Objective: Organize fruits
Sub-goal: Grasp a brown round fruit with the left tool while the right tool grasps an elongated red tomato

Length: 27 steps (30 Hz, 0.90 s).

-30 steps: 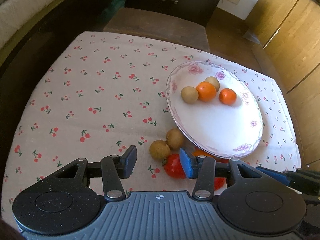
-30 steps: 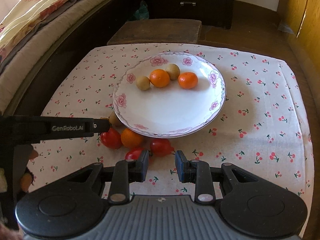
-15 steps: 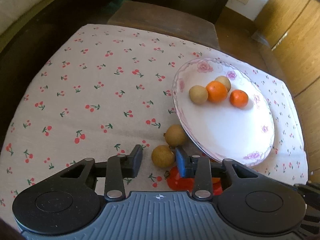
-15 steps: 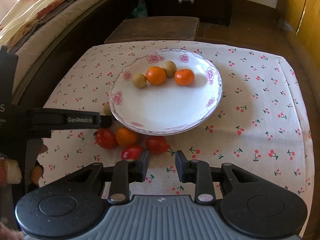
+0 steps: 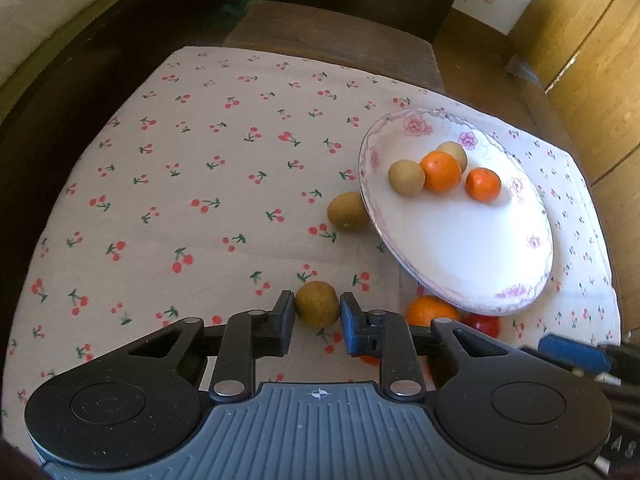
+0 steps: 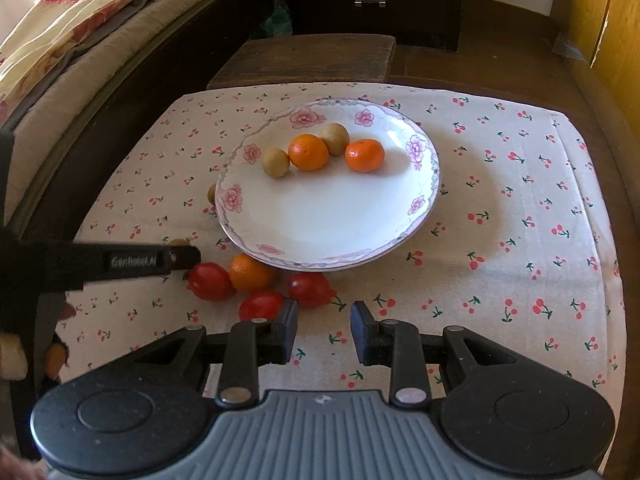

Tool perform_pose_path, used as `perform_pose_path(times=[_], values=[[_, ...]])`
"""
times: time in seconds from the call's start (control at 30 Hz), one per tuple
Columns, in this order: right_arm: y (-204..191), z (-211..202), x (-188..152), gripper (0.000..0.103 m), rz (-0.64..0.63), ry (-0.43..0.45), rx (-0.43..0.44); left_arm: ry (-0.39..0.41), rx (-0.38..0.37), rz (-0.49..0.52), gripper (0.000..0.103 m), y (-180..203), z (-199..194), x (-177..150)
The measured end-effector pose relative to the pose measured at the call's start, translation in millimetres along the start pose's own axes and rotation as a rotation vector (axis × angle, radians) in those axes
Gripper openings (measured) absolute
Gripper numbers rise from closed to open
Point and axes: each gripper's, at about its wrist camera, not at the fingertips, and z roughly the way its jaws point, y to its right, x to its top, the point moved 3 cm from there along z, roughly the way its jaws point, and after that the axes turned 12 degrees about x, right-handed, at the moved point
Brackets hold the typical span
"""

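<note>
On my left wrist camera the left hand-held gripper (image 5: 317, 322) has its two pads closed in on a brown longan (image 5: 316, 303), one pad against each side of the fruit, so I read it as gripped; I cannot tell whether the fruit is lifted or resting on the cherry-print cloth (image 5: 200, 184) that covers the table. A second loose longan (image 5: 347, 212) lies farther ahead on the cloth, just beside the near-left rim of the flowered plate (image 5: 472, 264). On the plate I see four fruits in a cluster toward its far side: two pale longans (image 5: 406, 176) and two oranges (image 5: 442, 171), touching or nearly touching in a short row. Another orange (image 5: 430, 310) and a red tomato (image 5: 482, 324) peek out from under the plate's near edge. From the right wrist camera the right hand-held gripper (image 6: 324, 332) hovers low over the cloth with its jaws parted and nothing between them. Just ahead of its left finger lie three tomatoes (image 6: 209, 281) and the loose orange (image 6: 250, 273), bunched together against the plate's (image 6: 320, 216) near-left rim. The left tool's black arm (image 6: 136, 261) reaches in from the left edge of that view, and only a sliver of the held fruit shows above it. Beyond the table stand a dark wooden stool (image 6: 308, 60) and a bed (image 6: 72, 40) with a patterned cover along the left.
</note>
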Motion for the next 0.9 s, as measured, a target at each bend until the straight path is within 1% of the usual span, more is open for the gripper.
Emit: perform_pose_path(times=[0.17,0.37,0.47,0.67,0.73,0.83,0.9], values=[[-9,-2,-1,0.030,-0.016,0.002,0.019,0.004,0.016,0.050,0.032,-7,-12,-14],[-13,5,-3,0.030,0.000,-0.017,0.047,0.007,0.021,0.062,0.032,-18,-22,-27],[-15,12,-3,0.030,0.007,-0.025,0.048,-0.004,0.020,0.062,0.032,-17,-19,-28],[-16,26,0,0.030,0.059,-0.018,0.058,-0.008,-0.008,0.062,0.034,-13,-16,-26],[-18,31,0,0.031,0.062,-0.025,0.060,-0.011,-0.015,0.057,0.035,-13,-15,-25],[-23,37,-1,0.035,0.047,-0.033,0.051,-0.016,-0.019,0.054,0.041,-16,-13,-25],[-25,41,-1,0.036,0.041,-0.036,0.042,-0.018,-0.024,0.035,0.042,-19,-12,-24]])
